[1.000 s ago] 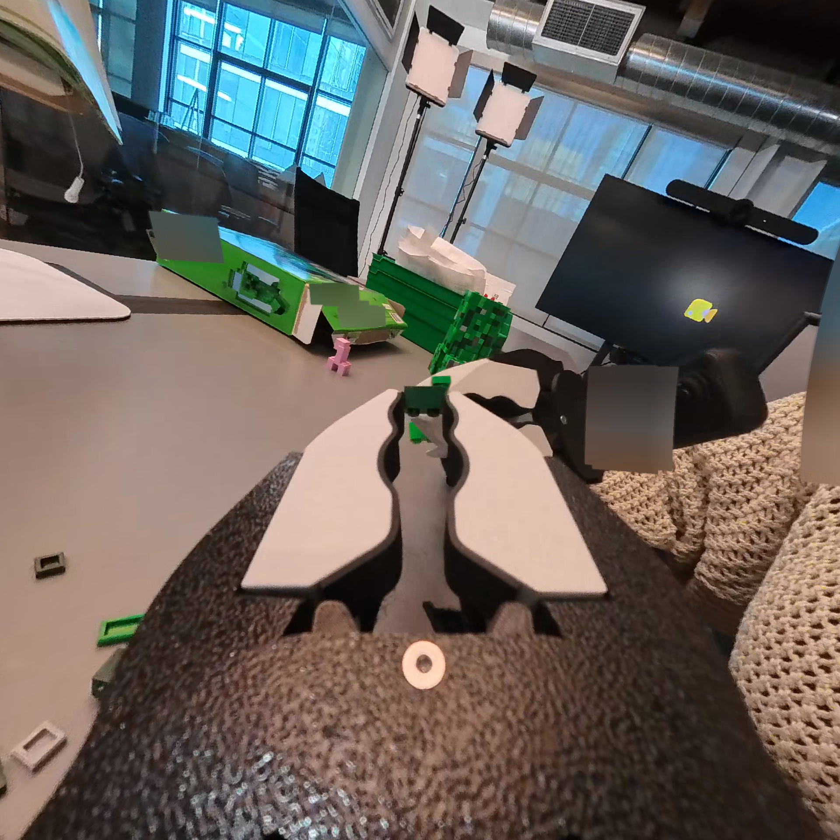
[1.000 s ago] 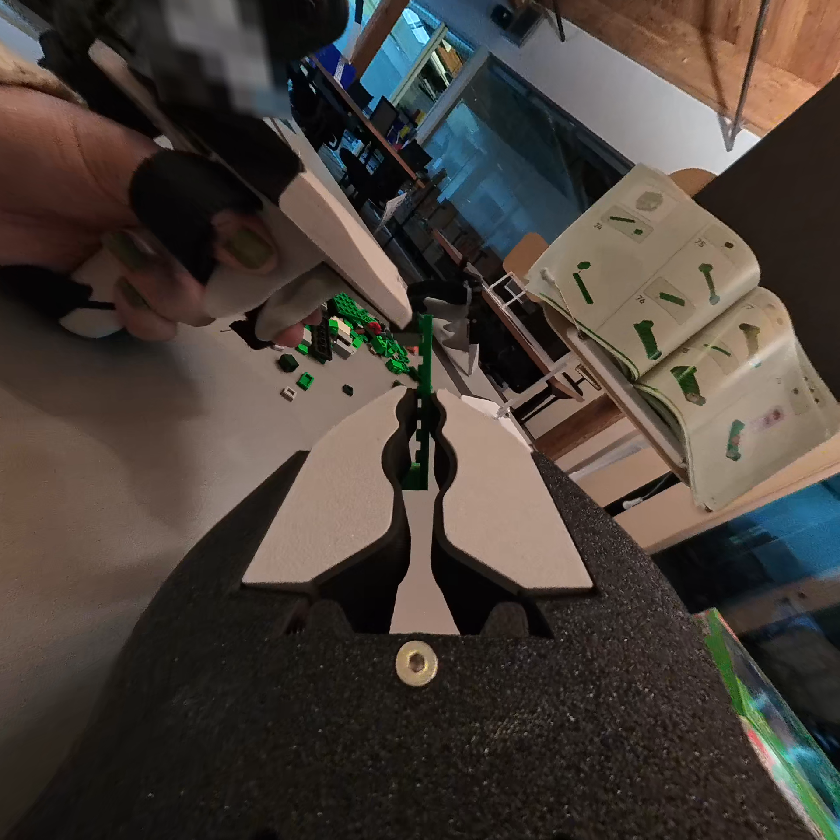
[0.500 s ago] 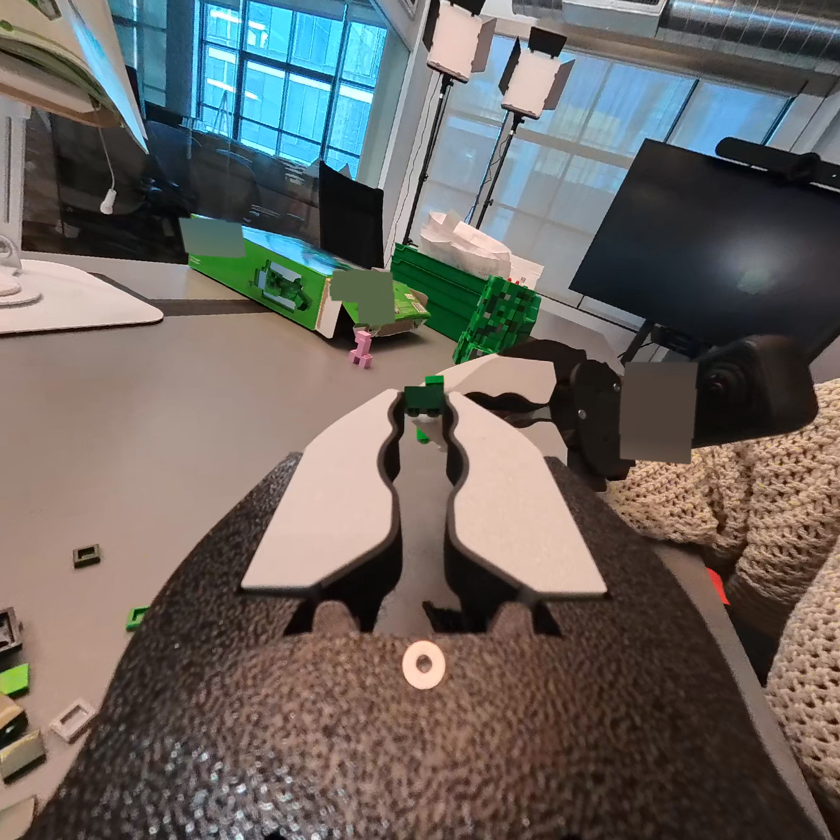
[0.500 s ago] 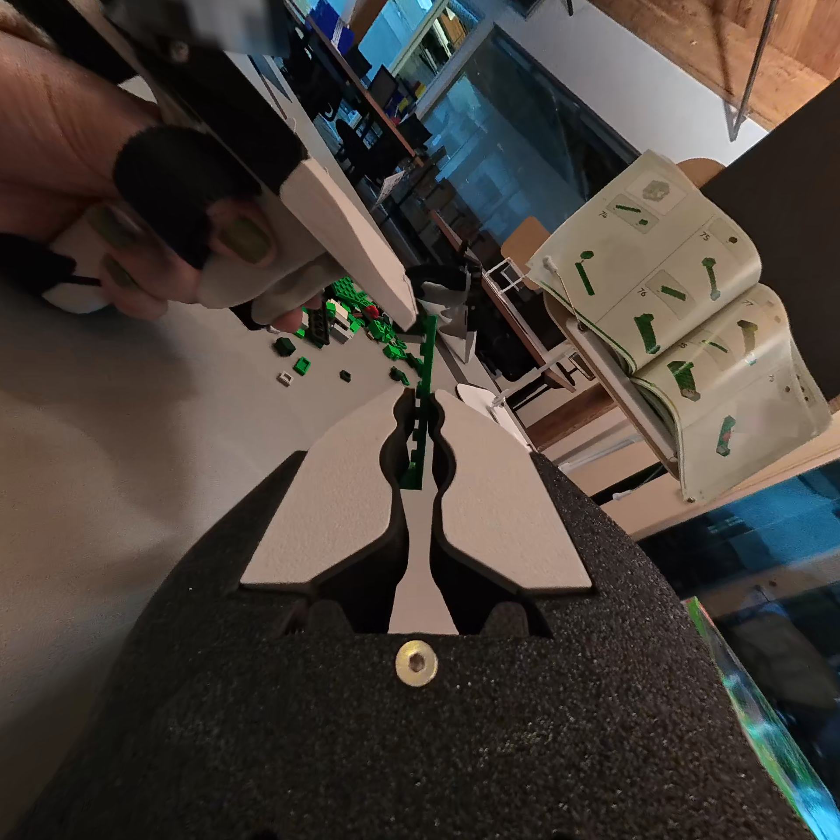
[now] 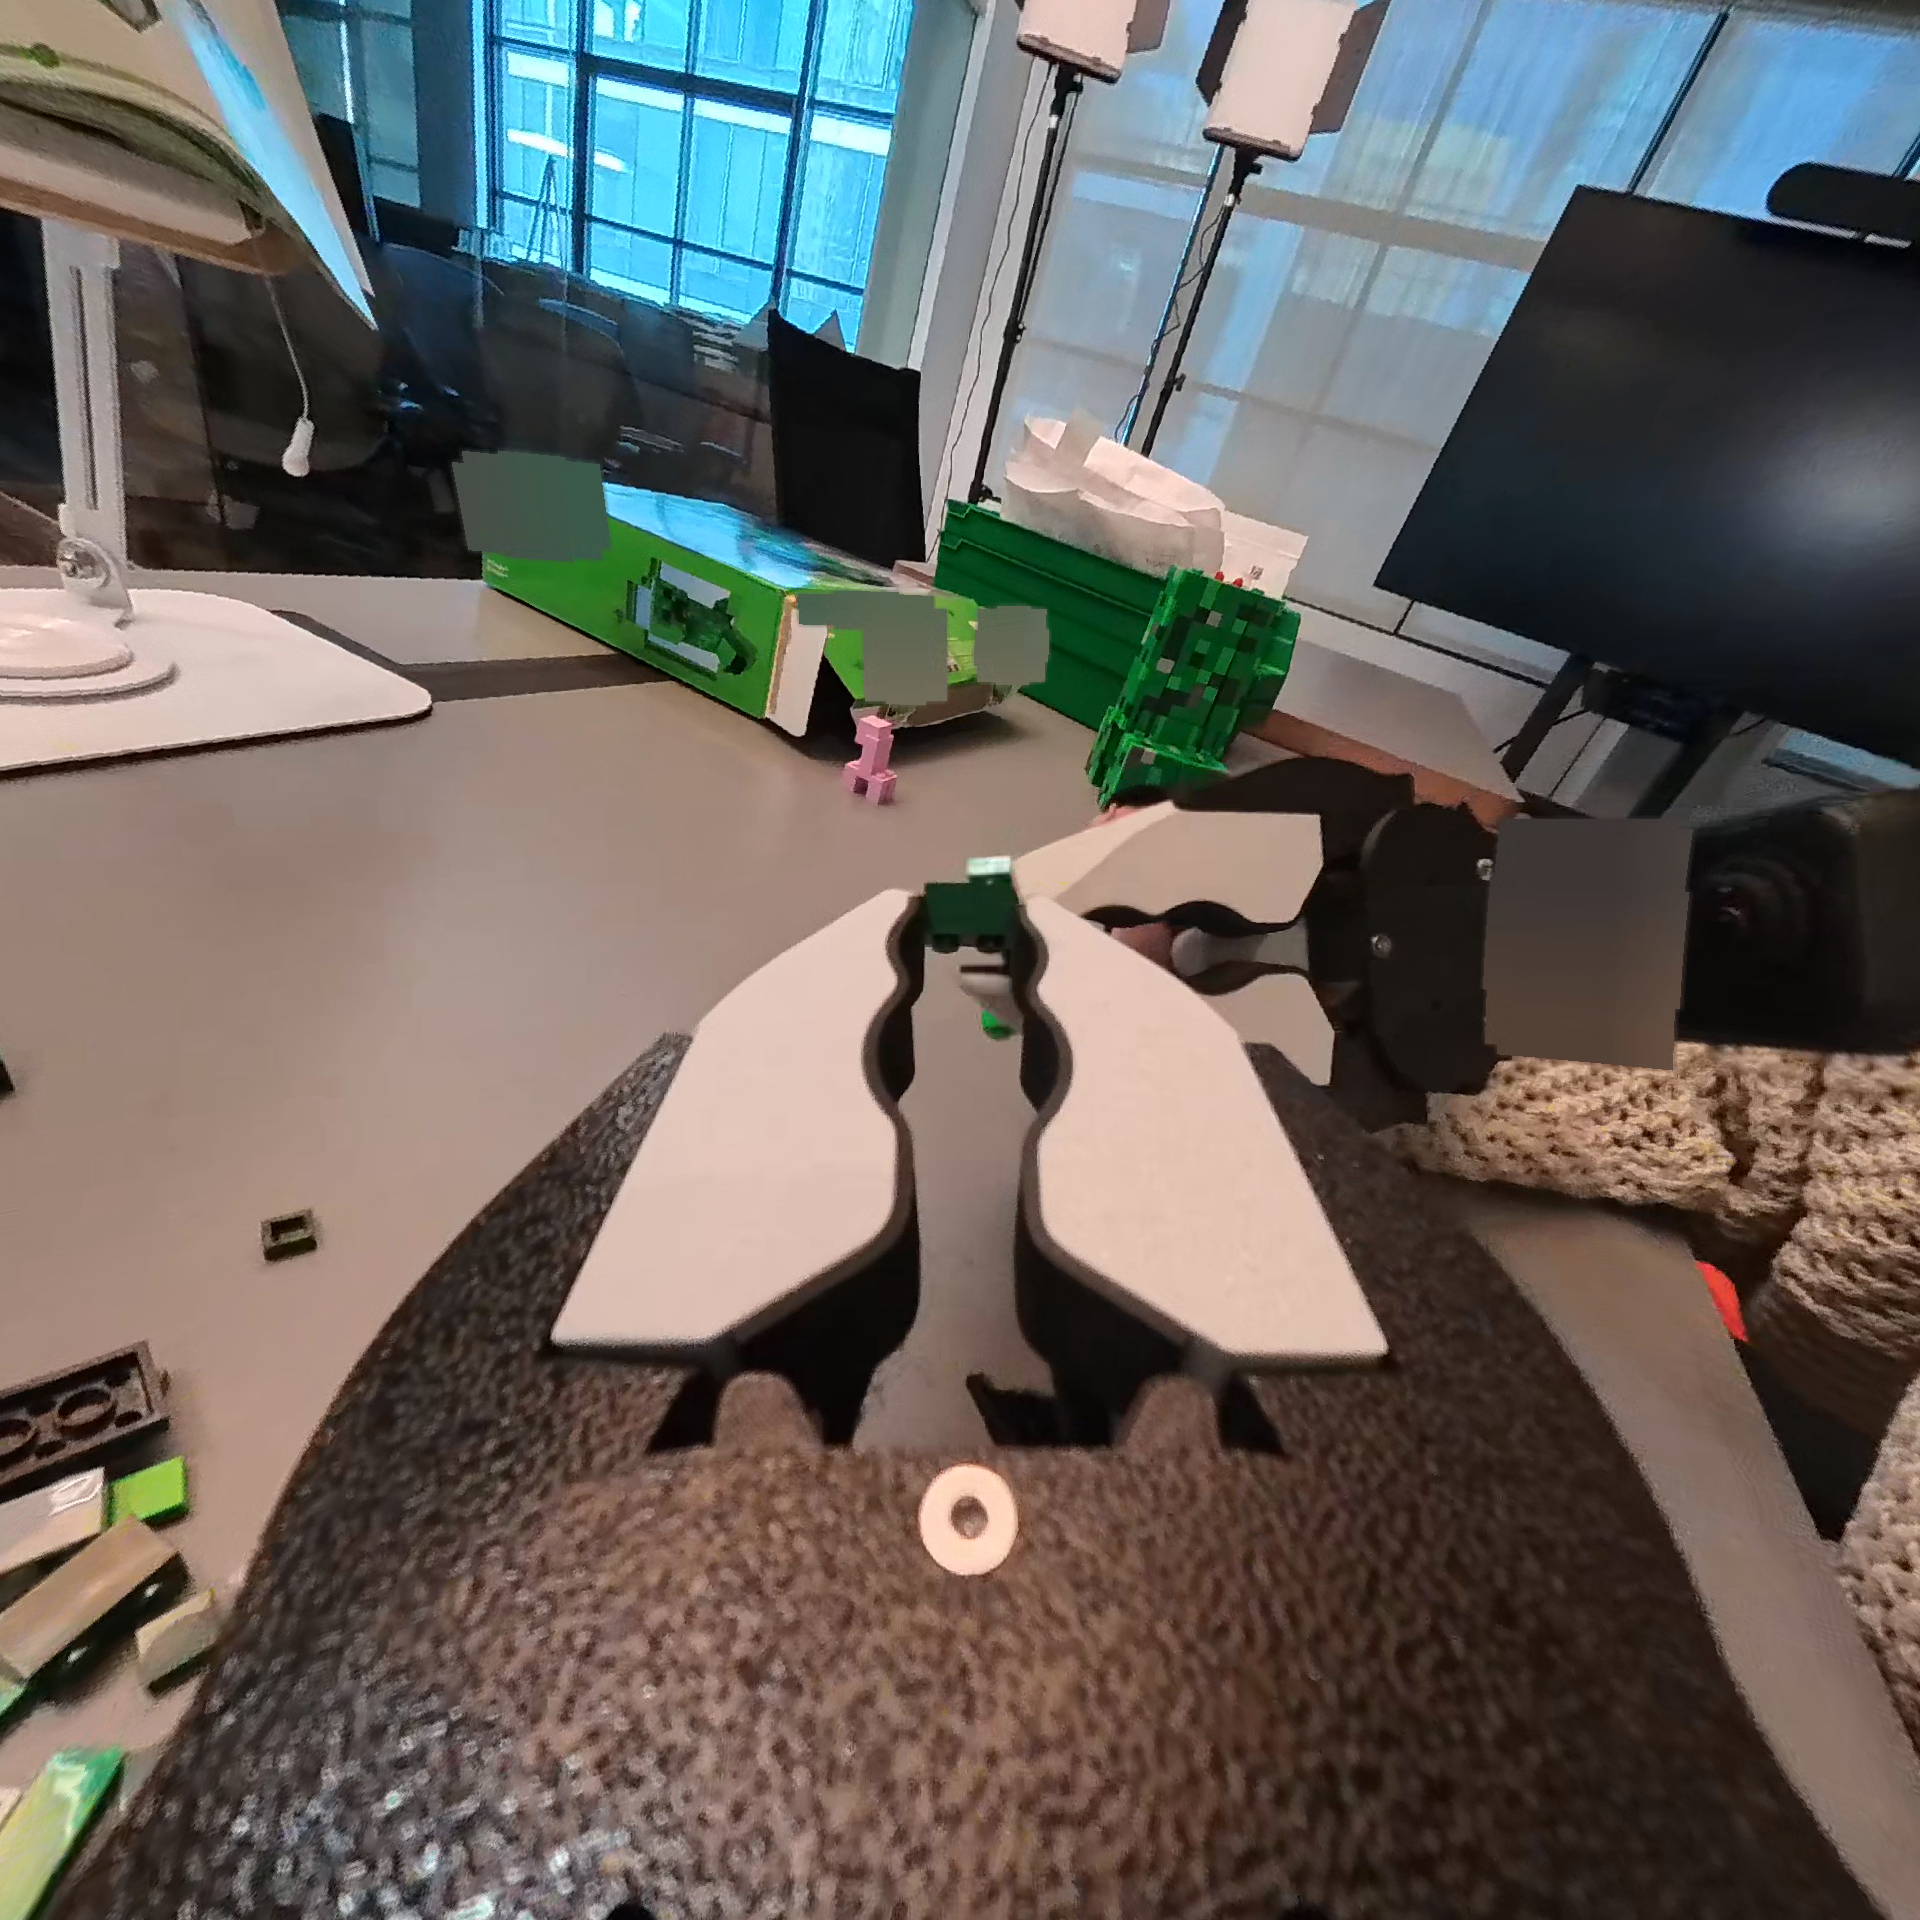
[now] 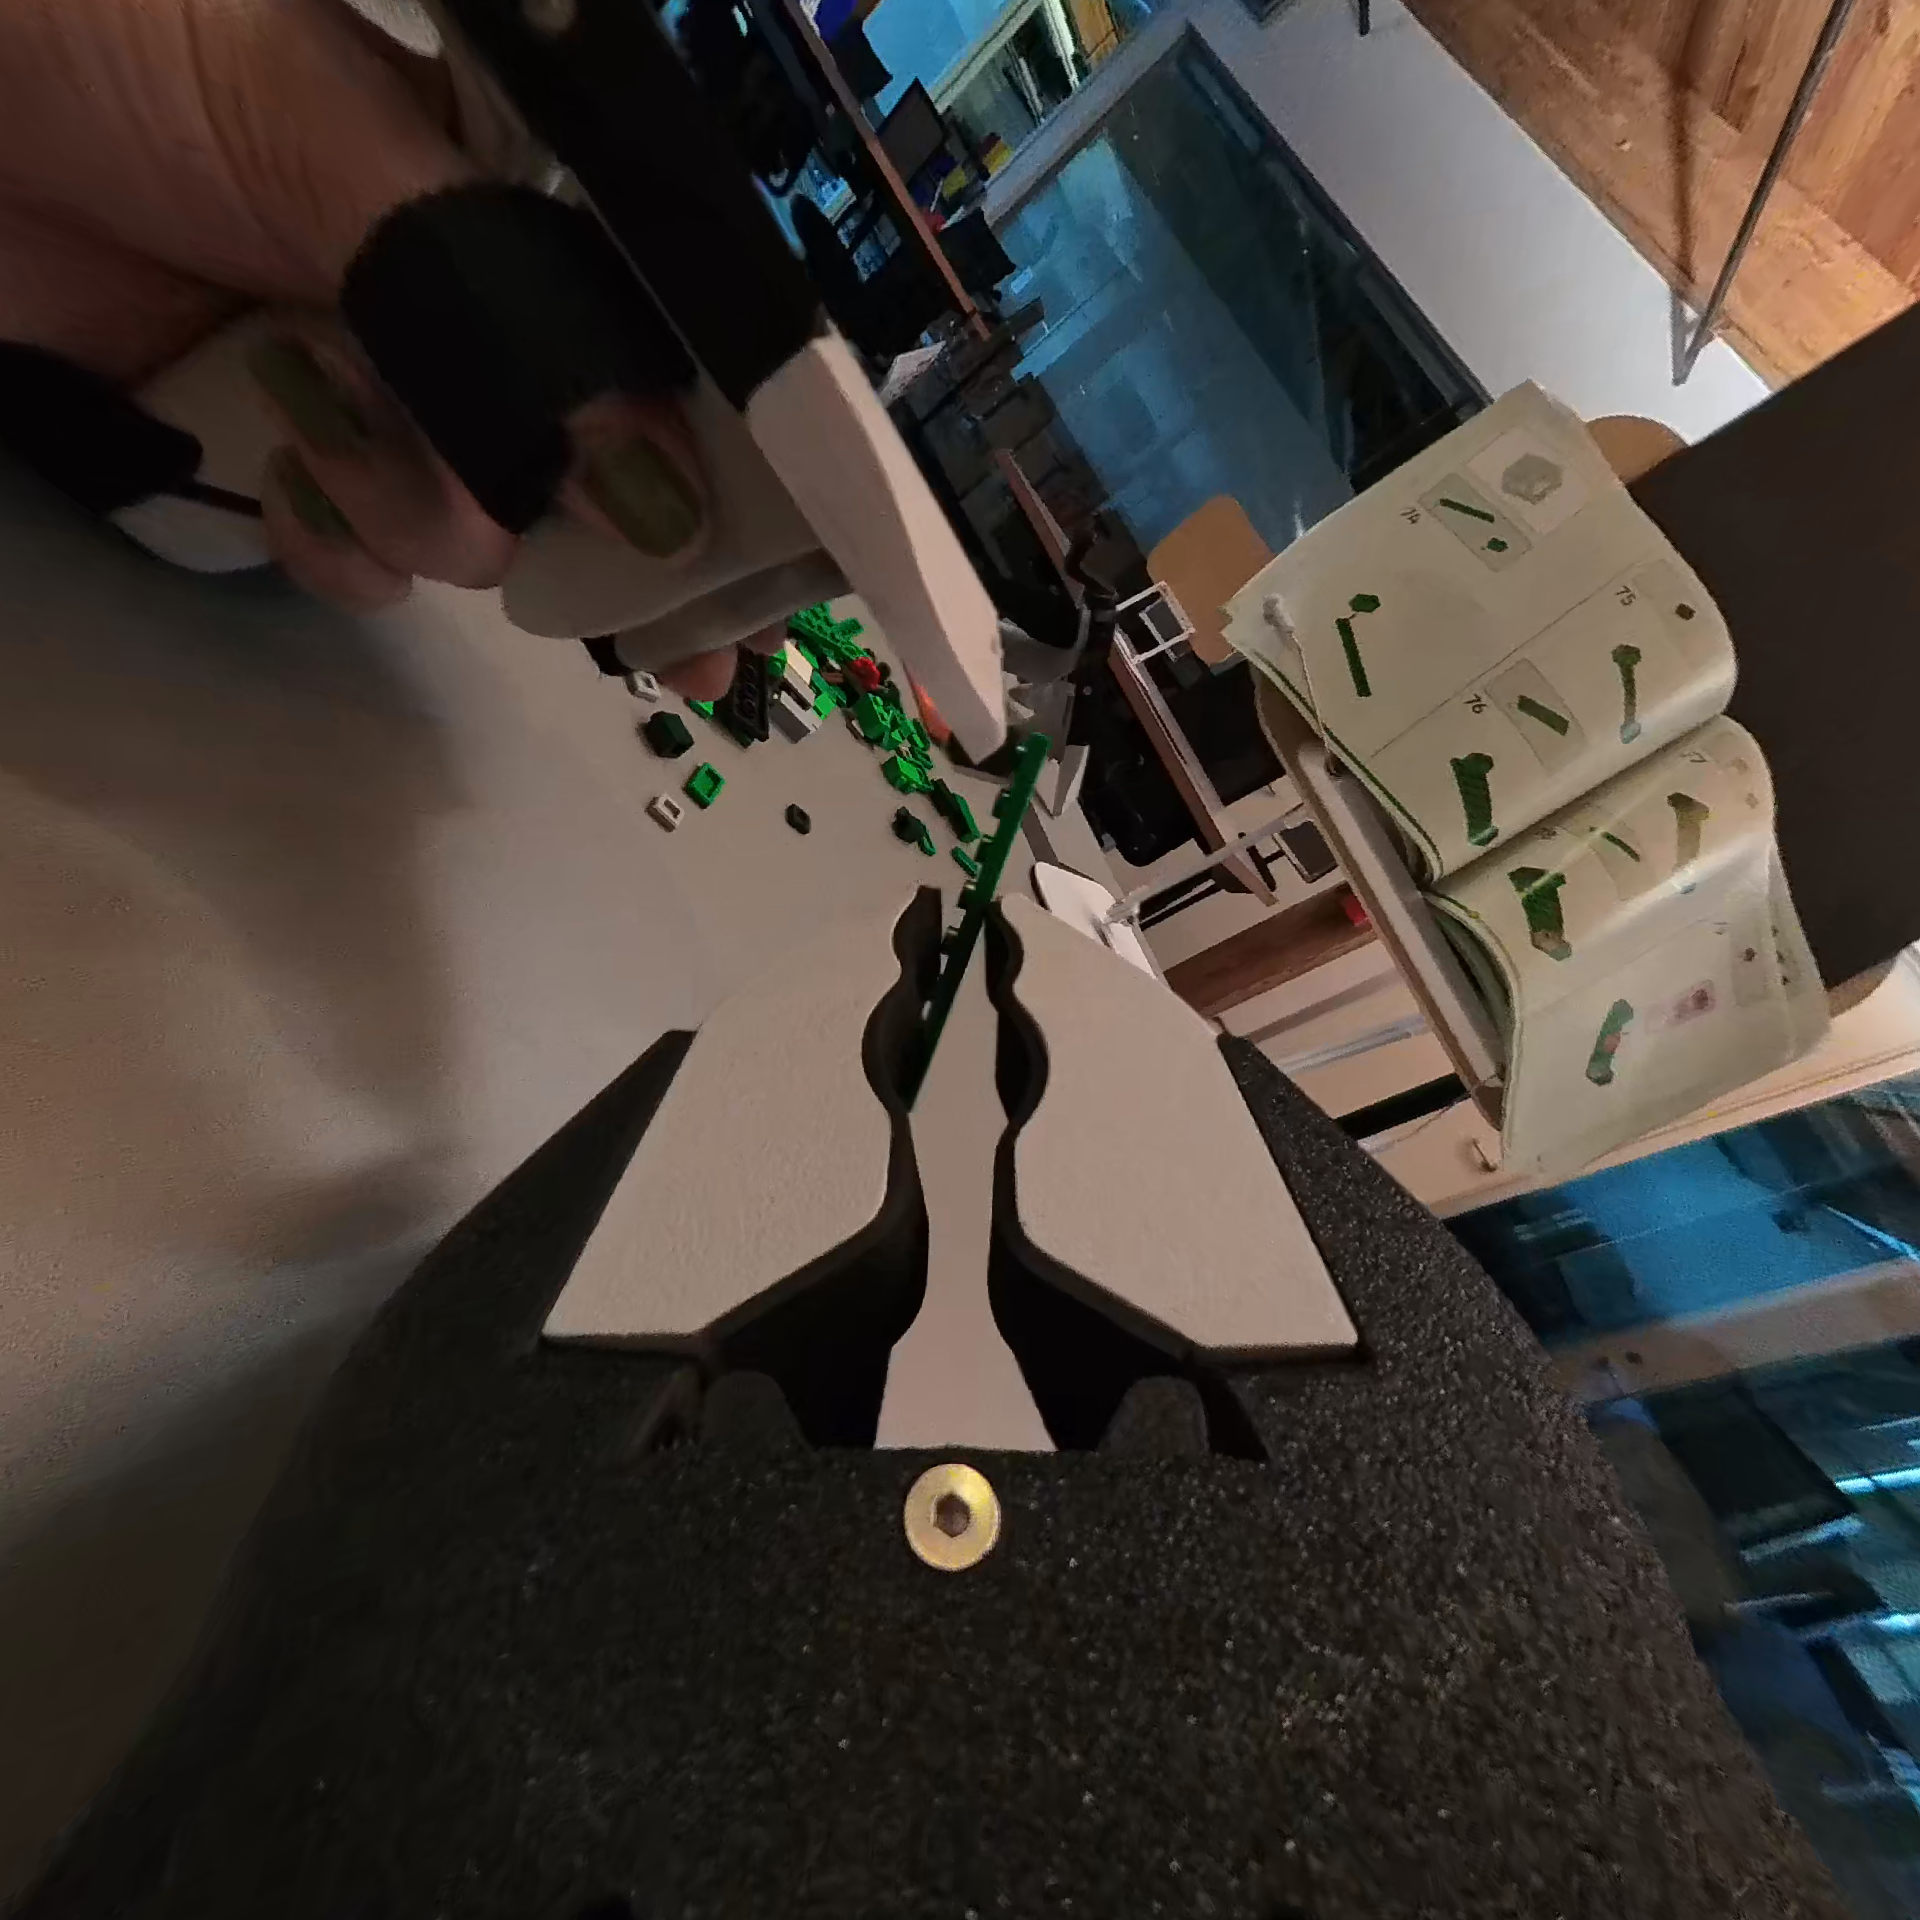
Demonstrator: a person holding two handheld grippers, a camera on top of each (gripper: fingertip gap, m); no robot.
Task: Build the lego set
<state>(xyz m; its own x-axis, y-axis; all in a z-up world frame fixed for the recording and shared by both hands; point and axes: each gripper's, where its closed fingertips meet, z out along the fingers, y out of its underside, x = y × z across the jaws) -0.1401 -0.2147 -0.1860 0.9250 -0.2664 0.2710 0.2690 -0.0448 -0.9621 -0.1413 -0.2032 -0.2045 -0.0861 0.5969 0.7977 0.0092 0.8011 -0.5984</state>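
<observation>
Left wrist view: a dark green brick (image 5: 968, 914) is pinched by narrow fingers (image 5: 831, 1039); a long green plate (image 6: 971, 925) is gripped edgewise by the right gripper (image 6: 961, 935) for joining.

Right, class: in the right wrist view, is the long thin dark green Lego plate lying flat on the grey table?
No: the long thin dark green Lego plate is clamped on edge in the right hand-held gripper.

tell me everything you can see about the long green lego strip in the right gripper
The long green lego strip is a thin, dark green plastic plate seen edge-on, with a row of small studs along its left side. It is pinched near its lower end between the jaws of the right gripper, held off the table, and leans up and to the right. Its top end sits right by the tip of the left gripper; whether they touch is unclear.
</observation>
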